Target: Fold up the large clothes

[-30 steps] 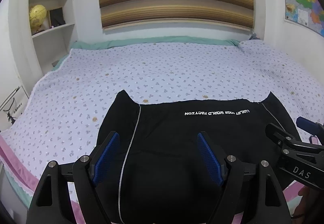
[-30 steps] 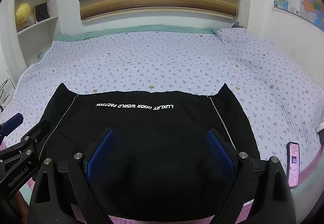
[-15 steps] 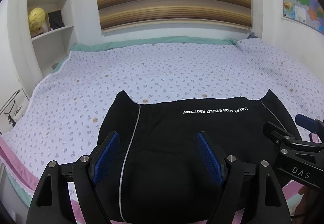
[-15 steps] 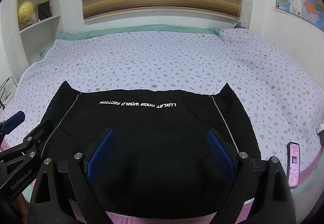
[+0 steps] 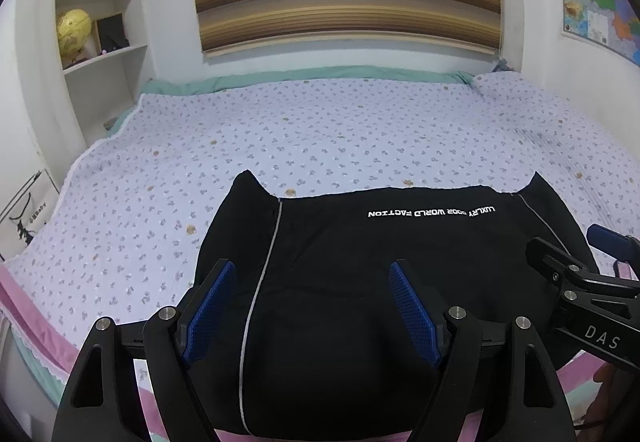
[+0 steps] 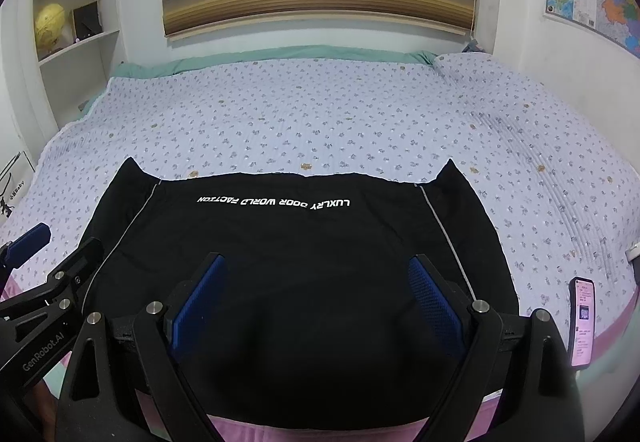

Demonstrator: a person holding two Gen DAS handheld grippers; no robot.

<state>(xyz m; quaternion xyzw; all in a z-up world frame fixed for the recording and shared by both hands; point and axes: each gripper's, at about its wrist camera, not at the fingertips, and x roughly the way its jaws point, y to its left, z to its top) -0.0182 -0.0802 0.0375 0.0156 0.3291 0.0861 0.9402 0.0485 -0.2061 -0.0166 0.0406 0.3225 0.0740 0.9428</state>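
Note:
A black garment (image 5: 360, 282) with white lettering and thin grey side stripes lies folded flat at the near edge of the bed; it also shows in the right wrist view (image 6: 300, 262). My left gripper (image 5: 312, 306) is open and empty, held above the garment's left part. My right gripper (image 6: 316, 302) is open and empty above the garment's middle. The right gripper shows at the right edge of the left wrist view (image 5: 580, 282); the left gripper shows at the left edge of the right wrist view (image 6: 48, 282).
The bed (image 5: 320, 130) has a pale floral cover with a pink border. A phone (image 6: 583, 322) lies near the bed's front right edge. A white bookshelf (image 5: 100, 42) with a globe stands at back left. A striped blind and wall map are behind.
Both grippers have lifted back very slightly; the garment lies unchanged.

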